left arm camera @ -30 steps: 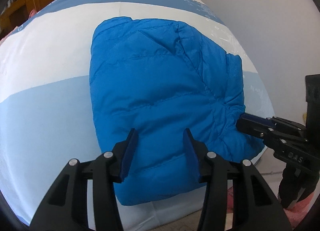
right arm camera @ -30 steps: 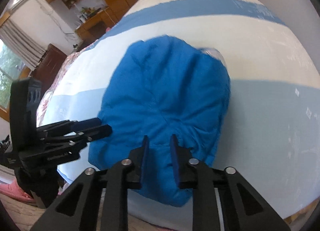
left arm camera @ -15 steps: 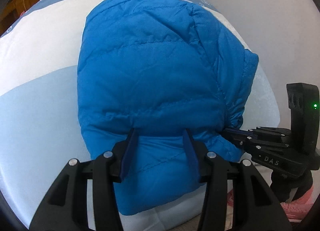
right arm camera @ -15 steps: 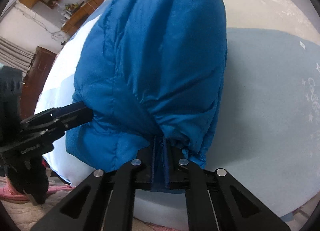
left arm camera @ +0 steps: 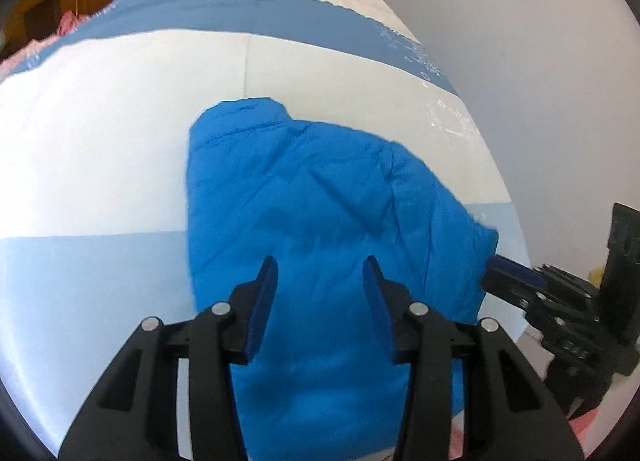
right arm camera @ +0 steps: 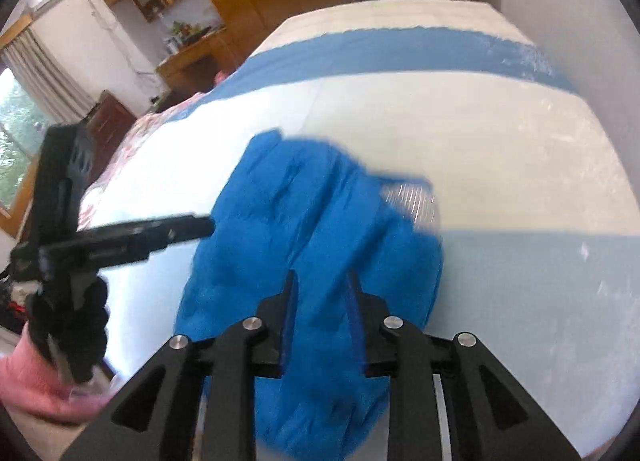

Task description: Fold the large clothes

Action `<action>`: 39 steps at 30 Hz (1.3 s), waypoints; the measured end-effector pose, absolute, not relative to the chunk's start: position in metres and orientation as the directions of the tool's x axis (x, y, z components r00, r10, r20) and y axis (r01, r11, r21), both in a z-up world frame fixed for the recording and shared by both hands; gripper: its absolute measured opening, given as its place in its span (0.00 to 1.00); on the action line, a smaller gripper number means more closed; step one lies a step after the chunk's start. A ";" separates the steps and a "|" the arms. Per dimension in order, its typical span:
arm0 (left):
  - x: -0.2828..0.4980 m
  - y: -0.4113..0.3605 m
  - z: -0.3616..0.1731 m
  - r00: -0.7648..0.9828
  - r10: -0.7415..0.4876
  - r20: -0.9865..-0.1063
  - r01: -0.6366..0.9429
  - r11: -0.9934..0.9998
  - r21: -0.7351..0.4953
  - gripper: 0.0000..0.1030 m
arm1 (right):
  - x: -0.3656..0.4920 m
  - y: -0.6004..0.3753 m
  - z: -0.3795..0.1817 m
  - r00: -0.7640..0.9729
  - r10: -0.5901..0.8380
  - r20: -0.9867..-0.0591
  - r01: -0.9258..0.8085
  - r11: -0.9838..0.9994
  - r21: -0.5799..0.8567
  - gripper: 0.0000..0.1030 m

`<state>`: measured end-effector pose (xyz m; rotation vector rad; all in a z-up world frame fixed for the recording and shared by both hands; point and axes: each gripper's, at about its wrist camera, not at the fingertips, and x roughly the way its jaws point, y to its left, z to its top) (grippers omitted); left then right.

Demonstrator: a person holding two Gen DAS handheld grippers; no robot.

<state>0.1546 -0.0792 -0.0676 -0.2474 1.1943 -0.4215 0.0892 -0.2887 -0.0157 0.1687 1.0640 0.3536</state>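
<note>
Jacket (left arm camera: 328,221) lies folded on bed (left arm camera: 100,141); left gripper (left arm camera: 320,285) closing, right gripper (right arm camera: 320,293) opening, both gripping nothing

Left claw (left arm camera: 320,293): matte black plastic linkage arms with round silver screw heads at the pivots, and two flat fingers faced with dark blue pads (left arm camera: 262,305). Right claw (right arm camera: 320,301): same black frame, same silver pivot screws, thin blue pad faces seen edge-on. From the left wrist view, the right claw's body shows a boxy black mount with small holes and faint moulded lettering, blurred past reading. From the right wrist view, a black knitted glove (right arm camera: 68,325) and a pink sleeve (right arm camera: 28,377) show on the person's left hand.
</note>
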 end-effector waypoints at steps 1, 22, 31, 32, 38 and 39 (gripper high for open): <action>0.158 -0.082 -0.069 0.297 -0.442 -0.846 0.178 0.896 -0.406 0.41 | 0.094 -0.288 -0.021 0.429 0.363 -0.827 -0.193 0.931 0.309 0.24; 0.192 -0.121 -0.116 0.220 -0.372 -0.902 0.176 0.924 -0.338 0.39 | 0.120 -0.303 -0.089 0.354 0.343 -0.870 -0.050 0.936 0.348 0.17; 0.127 -0.098 -0.081 0.294 -0.359 -0.886 0.207 0.929 -0.308 0.39 | 0.066 -0.283 -0.043 0.389 0.372 -0.843 -0.153 0.928 0.340 0.22; 0.123 -0.097 -0.083 0.289 -0.361 -0.887 0.209 0.928 -0.309 0.39 | 0.063 -0.281 -0.048 0.381 0.361 -0.851 -0.147 0.932 0.330 0.22; 0.116 -0.102 -0.113 0.287 -0.363 -0.887 0.228 0.925 -0.305 0.42 | 0.062 -0.281 -0.087 0.358 0.366 -0.859 -0.110 0.930 0.351 0.21; 0.116 -0.103 -0.116 0.292 -0.360 -0.886 0.233 0.925 -0.299 0.43 | 0.062 -0.283 -0.092 0.359 0.380 -0.852 -0.097 0.923 0.371 0.21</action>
